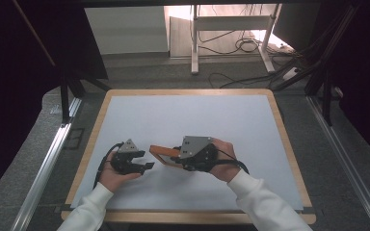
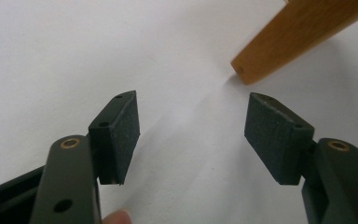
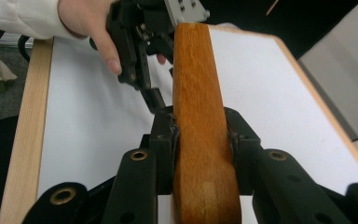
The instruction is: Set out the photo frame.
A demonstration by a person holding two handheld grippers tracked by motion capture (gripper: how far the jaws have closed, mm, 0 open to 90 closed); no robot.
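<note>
I have the right tongs [image 3: 200, 140] pinching a flat, orange-brown varnished wooden piece [image 3: 196, 93] across its width, both pads pressing on its long edges. In the high view it sits just below the middle of the white-topped desk [image 1: 183, 120], jutting from the tongs toward nine o'clock, and it looks to me lifted a little off the surface, though I can't be sure from that angle. Whether it is a plain slat or one side of a frame I can't tell either, since the hand covers the rest.

The left tongs [image 2: 191, 130] stand spread with nothing between the pads, parked just short of the piece's free end, which shows at about one o'clock in the left gripper view.

I judge the wood stiff and fairly light; it won't bend or crush. The varnish looks smooth, so it could slide or swivel between the pads if I hold it too near one end. The rounded edges give the pads less flat to bite on. If the left tongs are to take it, I'd close them across the width a little way in from that free end, square to the grain.
</note>
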